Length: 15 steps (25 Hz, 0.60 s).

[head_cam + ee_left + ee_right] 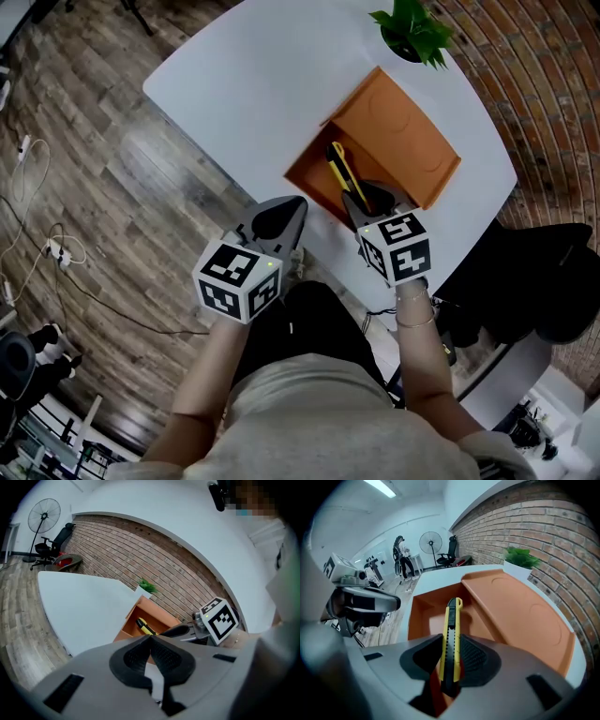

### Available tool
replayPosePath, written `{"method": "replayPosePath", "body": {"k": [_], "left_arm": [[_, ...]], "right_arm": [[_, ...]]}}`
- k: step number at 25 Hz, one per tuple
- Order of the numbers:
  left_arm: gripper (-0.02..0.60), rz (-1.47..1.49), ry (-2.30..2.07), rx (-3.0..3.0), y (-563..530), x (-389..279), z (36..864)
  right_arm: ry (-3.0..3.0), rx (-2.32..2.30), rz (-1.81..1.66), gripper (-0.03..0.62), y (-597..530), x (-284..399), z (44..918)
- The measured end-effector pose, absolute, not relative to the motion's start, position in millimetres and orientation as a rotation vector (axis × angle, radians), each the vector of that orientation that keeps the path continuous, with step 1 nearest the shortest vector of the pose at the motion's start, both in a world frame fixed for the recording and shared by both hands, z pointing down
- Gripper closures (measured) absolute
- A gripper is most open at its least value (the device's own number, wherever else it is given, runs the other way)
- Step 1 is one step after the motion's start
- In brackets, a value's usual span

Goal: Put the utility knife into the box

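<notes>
I'm at the placing step. My right gripper (364, 201) has its jaws pressed on the flanks of the yellow-and-black plastic utility knife (451, 641), gripping it near the back end, so most of the body sticks out ahead of the pads. The knife slants nose-down over the open tray of the orange plastic box (302, 178), which sits on the white round table (244, 84) with its lid thrown back toward the brick wall. I can't tell whether the nose touches the tray floor yet.

My left gripper (151, 641) holds nothing. Its jaws are together at the tips, and it hangs just off the table's near edge, beside the box.

Next, I judge, I should lower the right gripper until the knife lies along the tray floor, clear of the tray's side walls. Then I spread the jaws and lift straight out so the pads don't drag it.
</notes>
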<state>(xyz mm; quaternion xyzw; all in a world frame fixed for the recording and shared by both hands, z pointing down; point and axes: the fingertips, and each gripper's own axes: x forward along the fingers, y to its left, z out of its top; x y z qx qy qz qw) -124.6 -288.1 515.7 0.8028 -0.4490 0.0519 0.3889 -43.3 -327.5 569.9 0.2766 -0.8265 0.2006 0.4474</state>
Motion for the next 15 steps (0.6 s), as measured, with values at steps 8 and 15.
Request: {"method": "replayPosePath", "body": {"k": [8,15], "left_arm": [[0.575,0.134,-1.146,2.041,-292.1,-131.4,516.0],[0.575,0.142,-1.141,2.052,-292.9,-134.9,514.9]], "right_arm": [[-1.999,0.682,0.521,0.479,-329.7,-43.3,582.7],[-1.969,0.668,0.522,0.477,-327.7,-45.5,591.5]]}}
